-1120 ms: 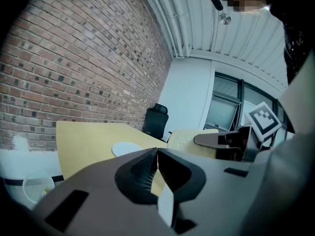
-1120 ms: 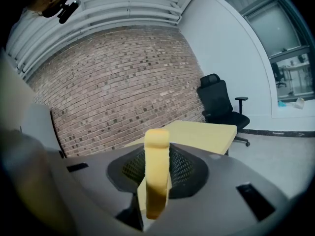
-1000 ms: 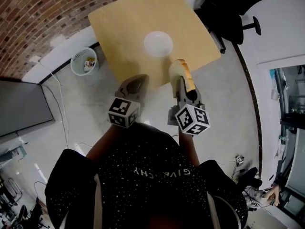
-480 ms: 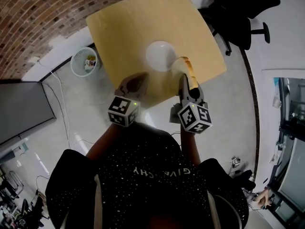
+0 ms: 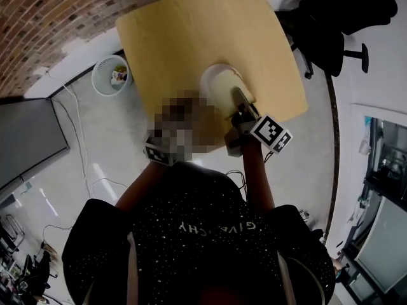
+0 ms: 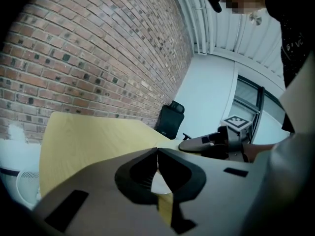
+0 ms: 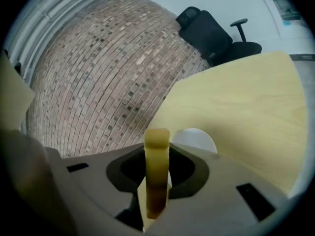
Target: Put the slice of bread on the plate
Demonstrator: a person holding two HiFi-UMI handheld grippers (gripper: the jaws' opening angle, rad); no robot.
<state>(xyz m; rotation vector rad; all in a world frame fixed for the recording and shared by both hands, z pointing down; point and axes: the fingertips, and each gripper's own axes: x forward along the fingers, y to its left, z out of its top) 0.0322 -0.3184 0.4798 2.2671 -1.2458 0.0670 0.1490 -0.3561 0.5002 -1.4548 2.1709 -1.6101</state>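
Note:
A white plate (image 5: 216,76) lies on the wooden table (image 5: 165,37), toward its near right side. My right gripper (image 5: 240,99) is shut on the slice of bread (image 7: 156,168), which stands edge-on between its jaws. In the head view the gripper's tips reach over the near right rim of the plate, and the plate (image 7: 197,137) shows just beyond the slice. My left gripper (image 6: 157,152) is shut with nothing in it, over the table's near edge left of the plate. A mosaic patch covers most of it in the head view.
A white wire waste basket (image 5: 109,76) stands on the floor left of the table. A black office chair (image 5: 340,24) is at the far right corner. A brick wall runs behind, and a dark screen (image 5: 25,138) stands at the left.
Both grippers have moved forward from the table's near edge. The right one rolled and carried the bread up to the plate's near rim.

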